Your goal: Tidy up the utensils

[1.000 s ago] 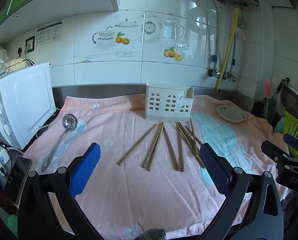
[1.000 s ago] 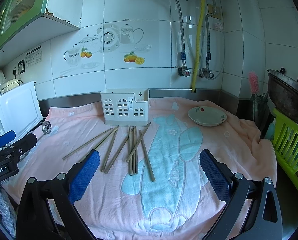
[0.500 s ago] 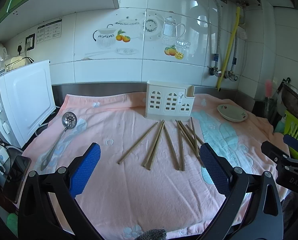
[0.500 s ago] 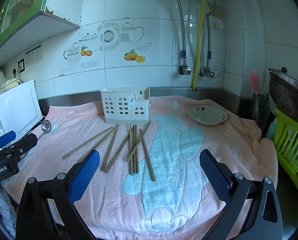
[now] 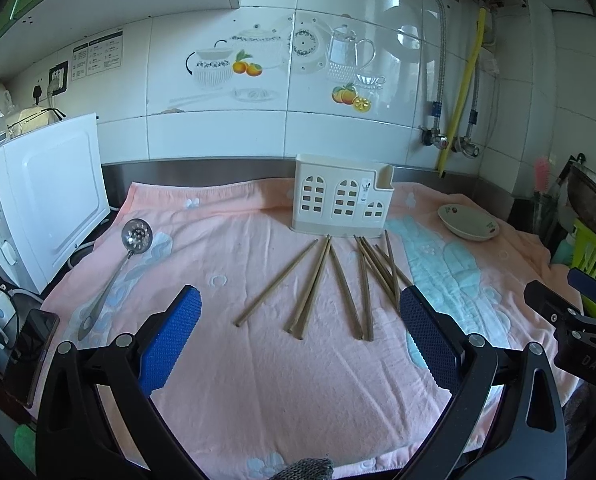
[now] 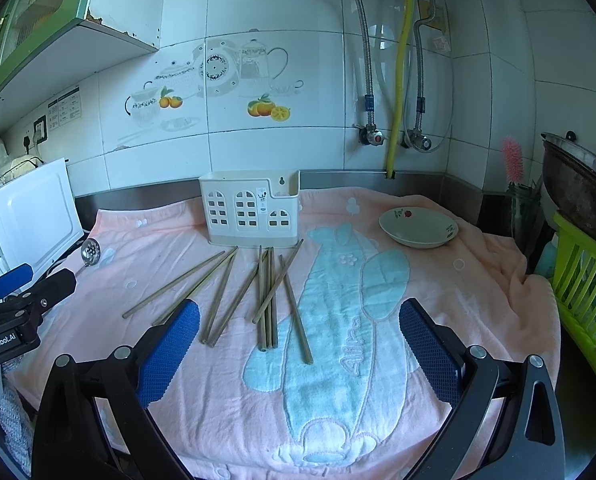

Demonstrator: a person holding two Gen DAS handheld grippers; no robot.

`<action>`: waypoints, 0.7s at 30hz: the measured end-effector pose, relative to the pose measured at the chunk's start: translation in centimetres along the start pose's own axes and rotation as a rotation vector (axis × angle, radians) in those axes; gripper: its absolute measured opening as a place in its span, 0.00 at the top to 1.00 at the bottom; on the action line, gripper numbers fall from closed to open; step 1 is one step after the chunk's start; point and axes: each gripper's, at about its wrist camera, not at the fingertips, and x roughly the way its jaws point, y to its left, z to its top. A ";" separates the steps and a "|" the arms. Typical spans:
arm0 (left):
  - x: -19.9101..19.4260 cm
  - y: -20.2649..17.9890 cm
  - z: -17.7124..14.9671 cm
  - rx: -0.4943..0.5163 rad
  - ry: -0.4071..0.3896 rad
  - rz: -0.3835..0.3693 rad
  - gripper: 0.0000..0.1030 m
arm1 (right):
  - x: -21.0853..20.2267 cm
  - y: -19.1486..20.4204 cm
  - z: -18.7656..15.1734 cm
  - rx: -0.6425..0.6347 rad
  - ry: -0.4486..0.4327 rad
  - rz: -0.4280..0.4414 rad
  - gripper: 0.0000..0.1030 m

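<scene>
Both tongs stand wide apart and hold nothing. The left tongs (image 5: 300, 322) hover above the near part of the pink terry towel (image 5: 257, 380) that covers the desk, their blue textured pads (image 5: 169, 340) clear of every item. The right tongs (image 6: 299, 326) hover likewise, level and pointing toward the far wall, with blue pads (image 6: 428, 350) touching nothing. Several brown wooden chopsticks (image 5: 340, 282) lie loose and fanned on the towel, some crossing, their far tips just beside the cream plastic utensil holder with window-shaped cut-outs (image 5: 342, 202), which stands upright at the far side. At left lies a perforated metal skimmer spoon (image 5: 115, 270). Far right sits a shallow cream ceramic dish (image 6: 418, 227).
</scene>
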 end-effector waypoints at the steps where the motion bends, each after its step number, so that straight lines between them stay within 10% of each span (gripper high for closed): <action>1: 0.1 0.0 0.1 0.000 0.001 0.001 0.05 | 0.1 0.0 0.0 0.000 0.002 0.002 0.06; 21: 3.2 1.2 0.5 -0.004 0.074 0.021 0.05 | 3.5 1.1 0.5 -0.025 0.062 0.006 0.06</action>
